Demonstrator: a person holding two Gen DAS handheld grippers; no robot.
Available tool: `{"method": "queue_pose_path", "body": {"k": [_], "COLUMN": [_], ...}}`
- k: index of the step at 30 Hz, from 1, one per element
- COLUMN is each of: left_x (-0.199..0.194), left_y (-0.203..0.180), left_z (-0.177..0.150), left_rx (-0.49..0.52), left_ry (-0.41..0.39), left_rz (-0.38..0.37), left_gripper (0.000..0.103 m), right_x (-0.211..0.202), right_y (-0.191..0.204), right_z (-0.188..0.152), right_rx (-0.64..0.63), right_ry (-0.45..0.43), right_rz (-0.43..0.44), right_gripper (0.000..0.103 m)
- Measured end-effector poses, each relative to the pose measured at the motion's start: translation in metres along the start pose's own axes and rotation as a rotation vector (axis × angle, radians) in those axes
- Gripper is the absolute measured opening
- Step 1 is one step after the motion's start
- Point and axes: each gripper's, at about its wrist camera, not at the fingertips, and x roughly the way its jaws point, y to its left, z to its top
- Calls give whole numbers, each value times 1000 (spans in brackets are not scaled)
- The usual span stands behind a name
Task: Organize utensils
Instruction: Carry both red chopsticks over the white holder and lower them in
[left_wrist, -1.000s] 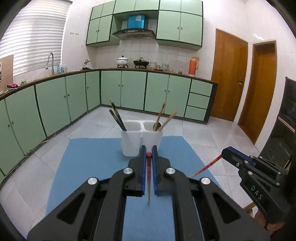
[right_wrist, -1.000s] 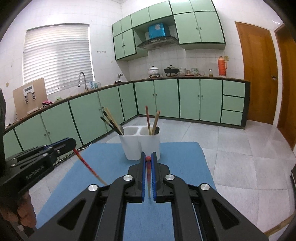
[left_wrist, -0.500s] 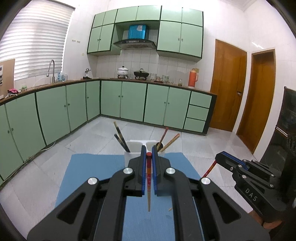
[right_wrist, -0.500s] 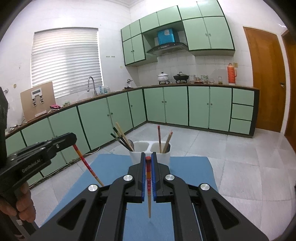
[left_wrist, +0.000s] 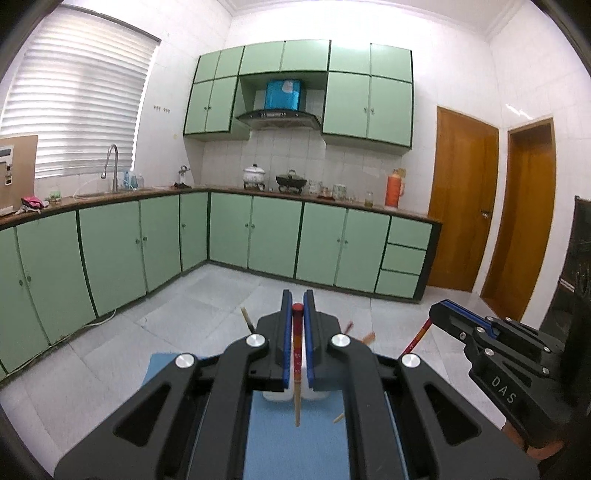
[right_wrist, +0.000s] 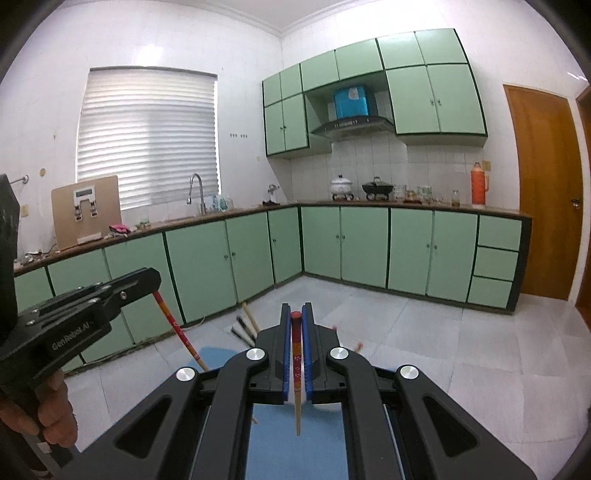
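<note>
Clamping one red chopstick (left_wrist: 296, 354) each, both grippers (left_wrist: 297, 343) (right_wrist: 296, 347) hide the white holder (left_wrist: 275, 397) (other chopsticks (right_wrist: 245, 325) protrude).

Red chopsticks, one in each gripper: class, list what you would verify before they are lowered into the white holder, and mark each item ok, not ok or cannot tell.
1. Left gripper shut on red chopstick: ok.
2. Right gripper shut on second red chopstick: ok.
3. Both tips point downward: ok.
4. White holder fully visible: not ok, hidden behind fingers.
5. Target compartment has room: cannot tell.
6. Blue mat under holder: ok.
</note>
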Motion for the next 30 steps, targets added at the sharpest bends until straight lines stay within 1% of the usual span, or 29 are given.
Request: {"method": "queue_pose_path", "body": {"k": [6,10,17,22,30], "left_x": [17,36,75,108,157], "left_y": [0,-1,-10,-14,-10], "left_z": [29,43,53,45,21], "left_rx": [-12,-28,-8,11,27], "left_ry": [-66,-91,-129,-123,-36], "left_rz": [12,11,28,40,47], "left_gripper": [5,5,5,5,5], "right_x": [20,38,68,96,135], "right_y": [-2,-7,-15,-22,-32], "right_z": [31,46,56,51,30], "right_rx": [-9,-6,-12,-25,-22], "right_ry": [-56,-79,-94,-64,11], "right_rz": [-3,-16,-45,-66,-76], "right_gripper": [6,6,6,6,6]}}
